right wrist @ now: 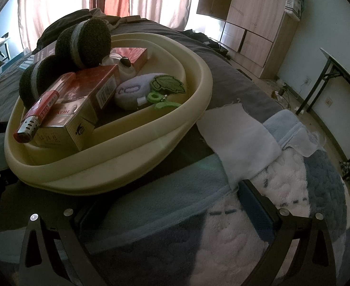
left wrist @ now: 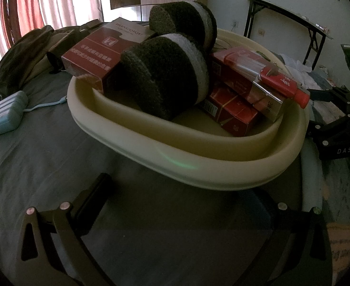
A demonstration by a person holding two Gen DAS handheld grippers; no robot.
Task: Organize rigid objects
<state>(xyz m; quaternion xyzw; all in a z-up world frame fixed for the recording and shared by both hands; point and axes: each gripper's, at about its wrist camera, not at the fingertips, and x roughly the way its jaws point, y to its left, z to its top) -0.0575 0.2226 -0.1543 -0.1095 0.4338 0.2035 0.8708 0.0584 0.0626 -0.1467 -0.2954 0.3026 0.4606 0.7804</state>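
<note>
1. Left gripper (left wrist: 175,214), lower centre of the left wrist view: jaws spread wide, holding nothing, set just short of the near rim of the cream basin (left wrist: 187,164).
2. Right gripper (right wrist: 172,212), lower centre of the right wrist view: likewise spread and empty, above the fleece blanket (right wrist: 258,214), beside the basin's near wall.
3. Basin resting on the grey bedsheet (left wrist: 44,155), centre frame, already heaped: two dark slippers (left wrist: 160,81) on top, large red box (left wrist: 91,54) propped over the upper-left rim, red cartons (left wrist: 234,112) at right.
4. Red lighter (right wrist: 38,114) lying loose along the top carton, its end overhanging; likely to roll out if the basin is nudged or tilted.
5. Slippers stacked high and leaning; probable topple onto the sheet under any jolt.
6. Soft bedding beneath; uneven lift from one rim likely to tip the whole load.
7. Blue controller (left wrist: 6,114), left edge, lying outside the basin, cord trailing toward it; possible snag.
8. Green leaf keychain (right wrist: 165,88) and white pouch (right wrist: 132,93) lying low inside, apparently secure.
</note>
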